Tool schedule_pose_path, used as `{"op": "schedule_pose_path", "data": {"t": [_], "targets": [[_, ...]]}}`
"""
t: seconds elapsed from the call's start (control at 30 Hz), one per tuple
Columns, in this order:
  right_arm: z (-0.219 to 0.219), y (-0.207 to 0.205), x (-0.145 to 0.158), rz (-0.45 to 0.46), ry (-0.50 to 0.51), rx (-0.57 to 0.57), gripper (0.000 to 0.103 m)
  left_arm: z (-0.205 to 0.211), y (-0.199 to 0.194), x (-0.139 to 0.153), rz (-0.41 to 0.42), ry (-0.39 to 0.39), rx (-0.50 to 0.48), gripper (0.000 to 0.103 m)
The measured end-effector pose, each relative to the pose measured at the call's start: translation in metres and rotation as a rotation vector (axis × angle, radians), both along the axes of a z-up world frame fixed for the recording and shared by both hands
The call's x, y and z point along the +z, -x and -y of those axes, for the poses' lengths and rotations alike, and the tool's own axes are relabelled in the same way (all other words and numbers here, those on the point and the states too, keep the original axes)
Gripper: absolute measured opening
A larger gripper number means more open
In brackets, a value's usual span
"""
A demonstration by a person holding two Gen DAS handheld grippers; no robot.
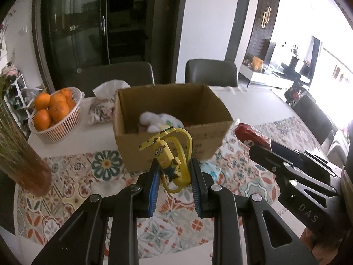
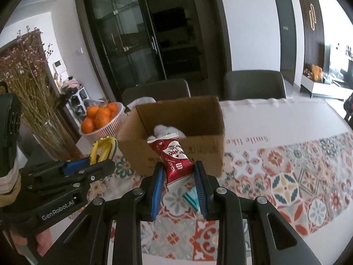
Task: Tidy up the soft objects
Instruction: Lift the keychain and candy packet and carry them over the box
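Note:
My left gripper (image 1: 174,167) is shut on a yellow minion toy (image 1: 169,156) and holds it above the patterned mat, in front of an open cardboard box (image 1: 167,152). White soft things (image 1: 154,119) lie inside the box. My right gripper (image 2: 179,172) is shut on a red snack packet (image 2: 174,156), held just in front of the box (image 2: 198,150). In the left wrist view the right gripper (image 1: 264,148) is at the right with the packet (image 1: 249,132). In the right wrist view the left gripper (image 2: 97,163) is at the left with the toy (image 2: 104,148).
A white basket of oranges (image 1: 53,112) and a tissue pack (image 1: 103,106) stand left of the box. A vase of dried flowers (image 1: 19,154) is at the near left. A teal item (image 2: 192,198) lies on the mat. Two chairs (image 1: 211,72) stand behind the table.

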State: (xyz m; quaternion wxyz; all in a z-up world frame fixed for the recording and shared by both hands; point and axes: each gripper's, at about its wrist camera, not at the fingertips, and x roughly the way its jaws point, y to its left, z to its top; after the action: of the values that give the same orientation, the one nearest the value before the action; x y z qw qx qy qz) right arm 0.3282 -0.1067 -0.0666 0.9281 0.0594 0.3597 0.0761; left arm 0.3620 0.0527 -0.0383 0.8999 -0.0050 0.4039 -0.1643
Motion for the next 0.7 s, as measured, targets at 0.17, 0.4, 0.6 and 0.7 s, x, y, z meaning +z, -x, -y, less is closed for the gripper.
{"op": "schedule_pose_path", "data": {"t": [0.17,0.4,0.6,0.7], "targets": [[-0.007,-0.017,0.010,0.027,0.006,0.011,0.029,-0.003,-0.015,0.009,0.021,-0.005,0.006,0.027],[-0.009,-0.045,0.017,0.046,0.023,0.018,0.029,-0.003,-0.043,0.015,0.037,-0.019,0.011,0.027],[-0.007,-0.072,0.016,0.043,0.042,0.020,0.029,0.000,-0.070,0.012,0.027,-0.030,0.011,0.027],[-0.007,-0.085,0.016,0.043,0.053,0.019,0.029,0.001,-0.083,0.008,0.018,-0.036,0.010,0.027]]}}
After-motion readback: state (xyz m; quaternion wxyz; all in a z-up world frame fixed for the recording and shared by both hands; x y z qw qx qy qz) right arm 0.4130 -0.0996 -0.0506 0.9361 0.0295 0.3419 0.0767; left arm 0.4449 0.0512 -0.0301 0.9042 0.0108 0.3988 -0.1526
